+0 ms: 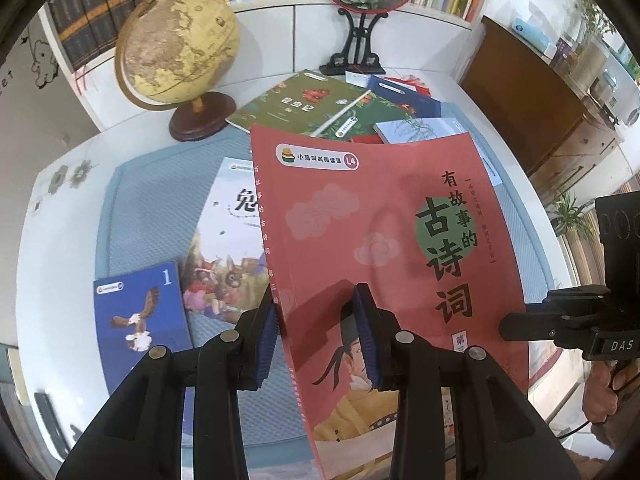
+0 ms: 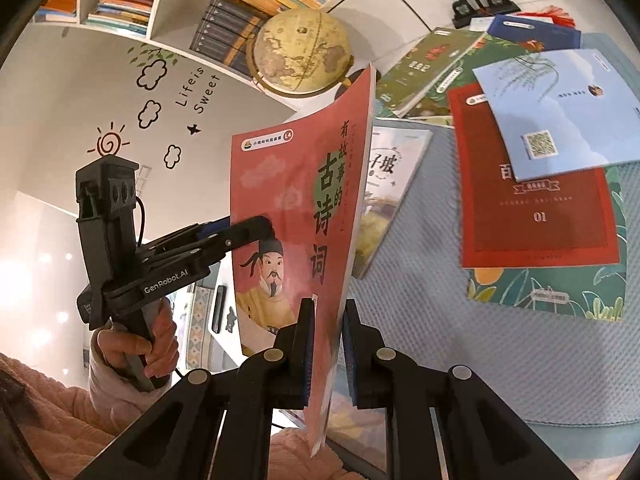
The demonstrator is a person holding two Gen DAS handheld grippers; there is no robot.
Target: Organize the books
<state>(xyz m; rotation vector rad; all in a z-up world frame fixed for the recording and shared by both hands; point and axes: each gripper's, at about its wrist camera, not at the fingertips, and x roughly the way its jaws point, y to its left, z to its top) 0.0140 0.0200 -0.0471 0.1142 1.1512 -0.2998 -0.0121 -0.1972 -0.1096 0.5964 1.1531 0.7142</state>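
Book: red poetry book (image 1: 384,240) lifted above the blue mat (image 1: 160,200) | left gripper (image 1: 320,336) clamped on its spine edge | right gripper (image 2: 326,344) clamped on its opposite edge | other books lie toward mat's far edge by globe (image 1: 176,44)

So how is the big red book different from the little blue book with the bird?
The red book is held up off the table by both grippers, left and right; the blue book lies flat on the mat. Red looks larger. Red shows a man in a yellow robe; blue shows a bird and a "1". Both are paperbacks.
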